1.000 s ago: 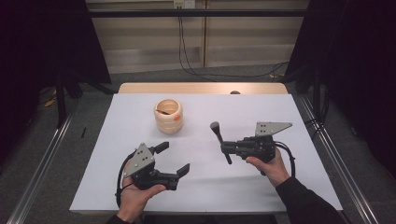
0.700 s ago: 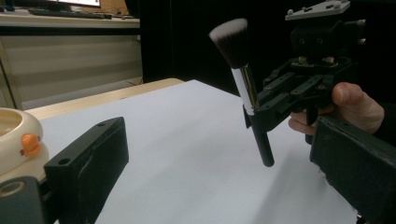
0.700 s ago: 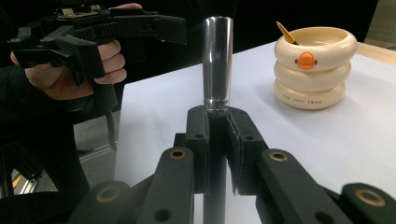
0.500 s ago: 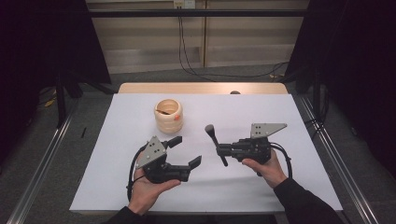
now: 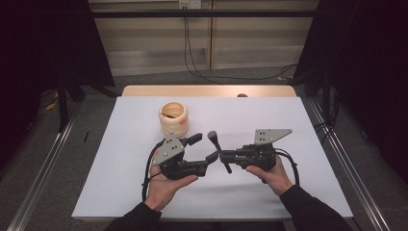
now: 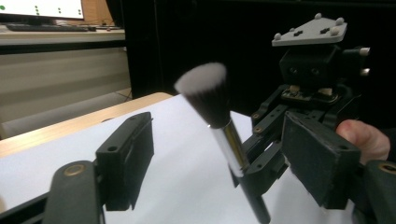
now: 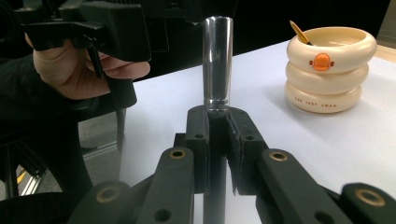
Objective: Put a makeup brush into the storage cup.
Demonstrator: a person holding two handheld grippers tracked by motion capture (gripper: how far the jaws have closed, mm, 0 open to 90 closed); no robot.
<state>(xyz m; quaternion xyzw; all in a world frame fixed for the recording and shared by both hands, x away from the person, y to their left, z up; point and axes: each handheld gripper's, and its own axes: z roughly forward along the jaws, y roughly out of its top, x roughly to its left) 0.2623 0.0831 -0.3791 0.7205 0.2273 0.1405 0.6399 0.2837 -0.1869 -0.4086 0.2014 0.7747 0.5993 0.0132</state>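
Showing, at lower centre of the high view, right gripper (image 5: 224,156) clamped on makeup brush (image 5: 219,149), left gripper (image 5: 204,148) spread just beside it, ringed holder (image 5: 173,118) above left. Left gripper view: open pads flanking the brush (image 6: 219,121), not touching. Right gripper view: closed on the handle (image 7: 217,65). Risk, judged: releasing before the left closes would drop the brush.

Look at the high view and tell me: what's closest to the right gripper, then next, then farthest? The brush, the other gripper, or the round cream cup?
1. Brush: clamped in the right gripper's fingers, at table centre.
2. Left gripper: just left of the brush, fingers open beside it.
3. Cream cup: farther back and to the left.
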